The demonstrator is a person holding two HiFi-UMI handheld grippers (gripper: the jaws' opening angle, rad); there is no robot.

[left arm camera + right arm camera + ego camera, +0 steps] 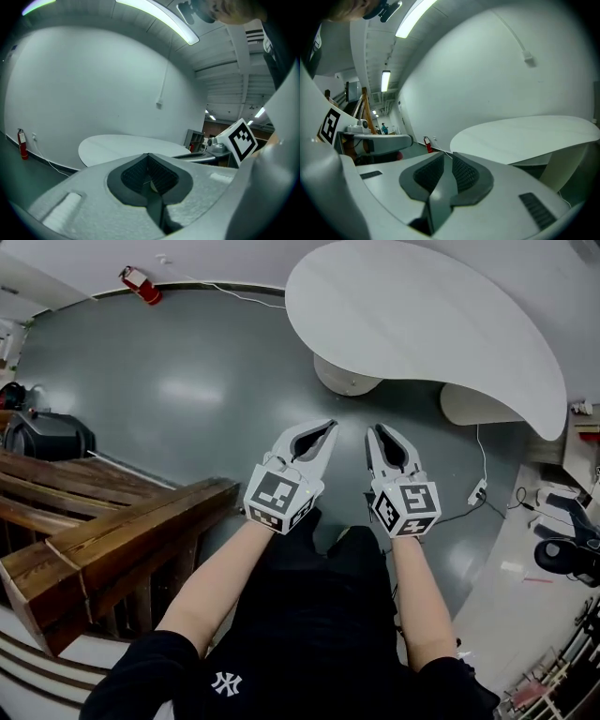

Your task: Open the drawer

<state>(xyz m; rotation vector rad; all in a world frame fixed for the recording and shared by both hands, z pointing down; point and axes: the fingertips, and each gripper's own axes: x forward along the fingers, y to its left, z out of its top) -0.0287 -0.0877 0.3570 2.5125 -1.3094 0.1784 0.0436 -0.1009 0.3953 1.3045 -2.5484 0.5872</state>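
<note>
Both tools are held out in front of the person, side by side and apart, over the grey floor [187, 399], tips pointing toward the white tabletop [422, 324]. Left tool [330, 424]: tips pressed together, with only the oval gap behind them, and nothing pinched; its own view shows the ribbed pads meeting at the apex. Right tool [378, 429]: tips slightly spread, and its own view shows a narrow slit between the pads with the floor visible through it and nothing in the slit. Bare forearms [211, 592] run back from both tools to a black shirt. The tabletop is rounded, bare, and stands on two pale pedestals [347, 376]. A red fire extinguisher [141, 284] lies at the foot of the far wall, left of the tabletop. A dark wooden rail [103, 531] stands at the person's left. A white power strip [477, 491] lies on the floor to the right, its cable running up toward the tabletop. Drawer: cannot be found in any of the three views.
</note>
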